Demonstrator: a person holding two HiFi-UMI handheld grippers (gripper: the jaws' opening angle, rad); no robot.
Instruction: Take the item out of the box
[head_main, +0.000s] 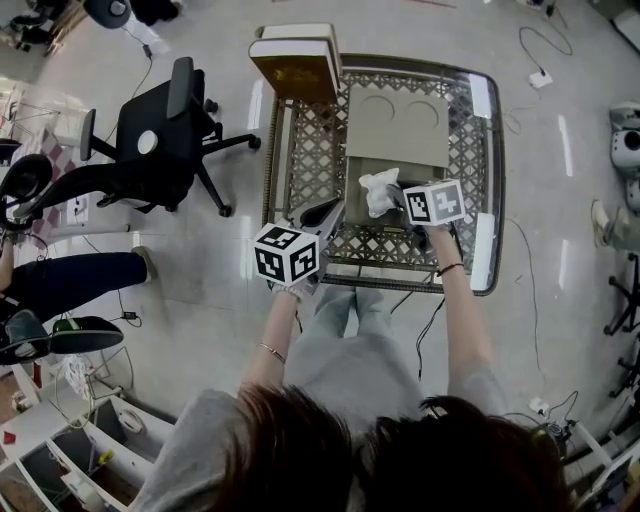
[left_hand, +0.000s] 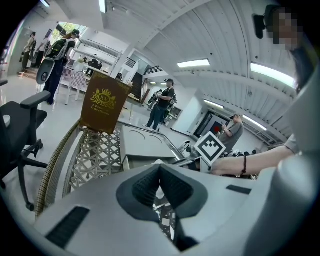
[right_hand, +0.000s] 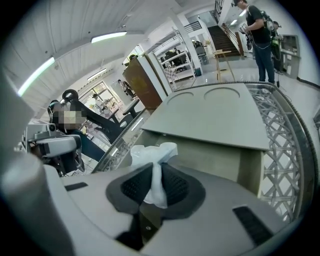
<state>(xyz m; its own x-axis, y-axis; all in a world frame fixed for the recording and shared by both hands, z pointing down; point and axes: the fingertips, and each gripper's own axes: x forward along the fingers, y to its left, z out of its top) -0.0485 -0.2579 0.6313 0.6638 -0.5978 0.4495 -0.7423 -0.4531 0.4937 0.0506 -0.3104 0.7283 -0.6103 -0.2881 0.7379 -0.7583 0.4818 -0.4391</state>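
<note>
Nearest the lens: dark ribbed pads of the right gripper (right_hand: 156, 175), drawn close and pinching a white crumpled wad of soft tissue-like material (right_hand: 150, 152) about its lower half. Held narrow end down between the pads, loose puffed end standing clear above the tips, so long axis running up and out along the jaws. Just beyond that puffed end, the near wall of the flat grey-beige cardboard box (right_hand: 215, 120), with its lid, stamped with two shallow circles, overhanging that wall. From overhead, wad (head_main: 378, 190) sitting right at the box's near edge (head_main: 397, 125), on the person's side of it; cannot tell whether any fold is still tucked under the lid. Judging from that, clear path for the pull lies straight back toward the person and a little up, away from the wall, not sideways. Right gripper (head_main: 398, 202) plainly the nearer one, already on the thing. Left gripper (left_hand: 160, 175) with tips touching and nothing between them, hanging at the near left edge of the table (head_main: 325, 215), beside the right one and apart from the wad. Further out, glass-topped woven lattice table (head_main: 465, 150) carrying the box, and a brown upright carton with a gold crest (head_main: 295, 65) at its far left corner.
</note>
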